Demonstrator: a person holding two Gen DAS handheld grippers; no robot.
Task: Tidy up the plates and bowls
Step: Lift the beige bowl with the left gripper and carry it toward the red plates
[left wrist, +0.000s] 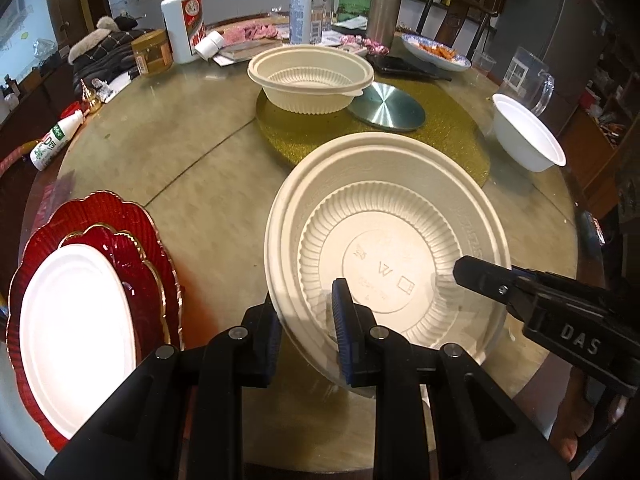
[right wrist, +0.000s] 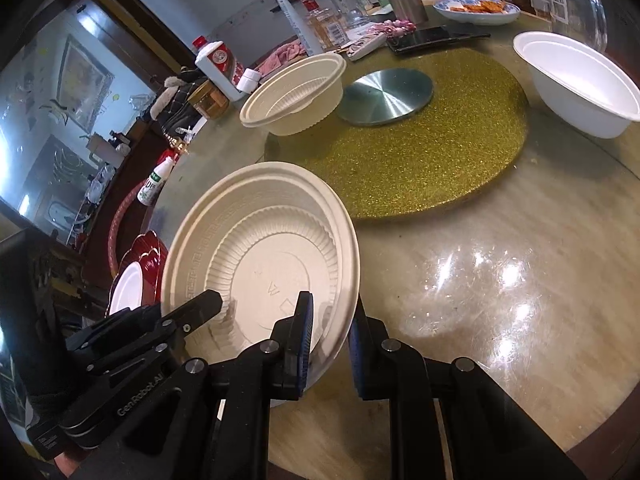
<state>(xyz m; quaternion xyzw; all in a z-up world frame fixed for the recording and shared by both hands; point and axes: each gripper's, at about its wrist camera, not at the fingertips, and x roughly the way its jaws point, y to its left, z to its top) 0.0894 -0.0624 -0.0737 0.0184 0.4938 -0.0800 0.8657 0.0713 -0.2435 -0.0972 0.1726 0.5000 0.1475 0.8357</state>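
The left gripper (left wrist: 306, 334) pinches the near left rim of a cream bowl (left wrist: 384, 256), with one blue pad inside the bowl and the other outside against the wall. The right gripper (right wrist: 328, 344) holds the same cream bowl (right wrist: 264, 260) on its opposite side, one finger inside and one outside, so the rim sits between them; I cannot tell if the outer pad really touches the wall. The bowl is tilted, with its open side turned to the cameras, and its ribbed bottom with embossed marks is visible. It is above the round table (left wrist: 180, 184), near the front edge. At the left of it, close to the table edge, lies a stack of plates: a white plate (left wrist: 76, 336) on top of a small red plate (left wrist: 132, 264), and this one on a large red plate (left wrist: 100, 216) with scalloped border. Behind the held bowl there is a gold glitter turntable (right wrist: 420, 160) in the middle of the table. On its far left part stands a second cream bowl (left wrist: 310, 80), upright, and just beside it, at the right, lies a flat silver disc (left wrist: 386, 108). At the right side of the table, off the turntable, stands a white bowl (right wrist: 580, 84), and behind it a clear glass mug (left wrist: 528, 76). Far at the back are a white bottle with red label (left wrist: 182, 20) and a blue patterned dish with food (left wrist: 436, 52).
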